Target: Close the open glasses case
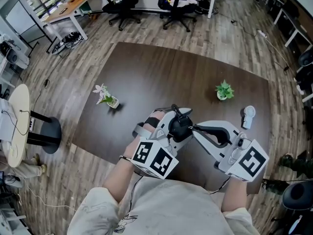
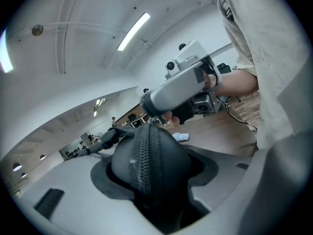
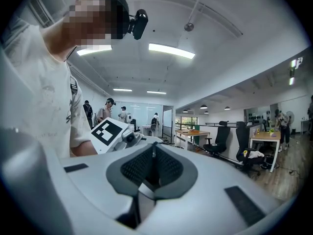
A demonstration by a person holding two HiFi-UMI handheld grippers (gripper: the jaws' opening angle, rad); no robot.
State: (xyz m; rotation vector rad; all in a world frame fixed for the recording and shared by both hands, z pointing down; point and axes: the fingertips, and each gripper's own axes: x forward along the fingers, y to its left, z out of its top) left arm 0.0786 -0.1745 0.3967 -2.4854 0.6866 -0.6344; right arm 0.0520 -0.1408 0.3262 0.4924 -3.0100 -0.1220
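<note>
The black zippered glasses case (image 1: 180, 125) is held above the dark table (image 1: 146, 67), near its front edge. My left gripper (image 1: 173, 129) is shut on it. In the left gripper view the case (image 2: 146, 165) fills the gap between the jaws, zipper seam facing the camera. My right gripper (image 1: 194, 128) comes in from the right and its tips meet the case's edge. Its pads (image 3: 168, 168) are pressed together in the right gripper view, with a thin sliver, apparently the zipper pull (image 3: 153, 148), between them. A black cord (image 2: 105, 138) trails off the case's top.
On the table stand a small pot with white flowers (image 1: 107, 98), a green potted plant (image 1: 224, 90) and a small white and blue object (image 1: 248, 115). Office chairs (image 1: 176, 6) and desks are beyond the far edge. A round side table (image 1: 14, 126) is at the left.
</note>
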